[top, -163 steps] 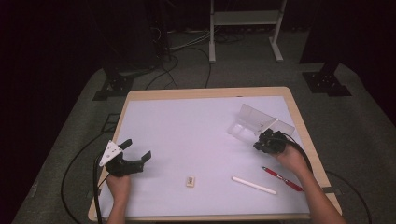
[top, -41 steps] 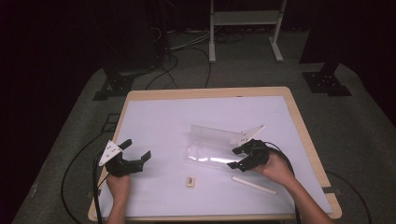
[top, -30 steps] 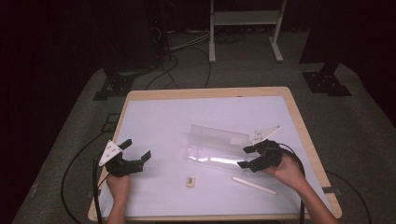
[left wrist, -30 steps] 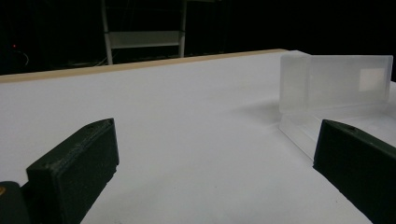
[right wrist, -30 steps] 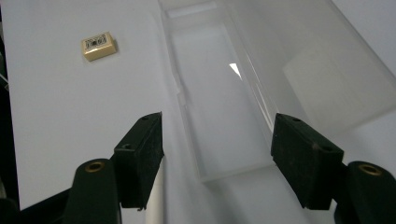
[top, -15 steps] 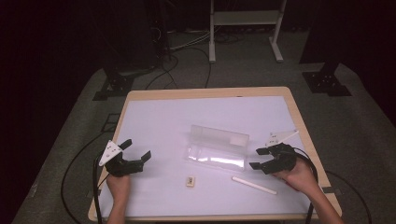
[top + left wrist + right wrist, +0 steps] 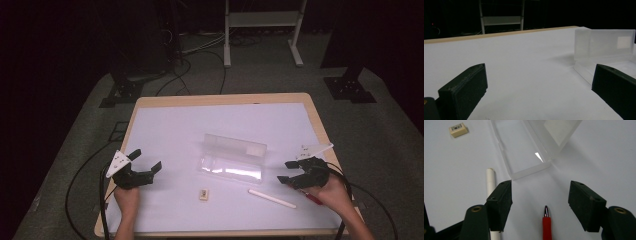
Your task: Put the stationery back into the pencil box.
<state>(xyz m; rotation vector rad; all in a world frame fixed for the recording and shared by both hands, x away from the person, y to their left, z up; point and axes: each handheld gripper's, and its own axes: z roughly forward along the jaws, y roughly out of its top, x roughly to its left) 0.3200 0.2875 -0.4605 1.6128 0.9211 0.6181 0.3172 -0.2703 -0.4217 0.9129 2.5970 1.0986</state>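
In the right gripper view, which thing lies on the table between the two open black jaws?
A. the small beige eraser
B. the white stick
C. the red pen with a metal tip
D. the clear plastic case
C: the red pen with a metal tip lies on the white table in the gap between the open jaws of the right gripper, not gripped.
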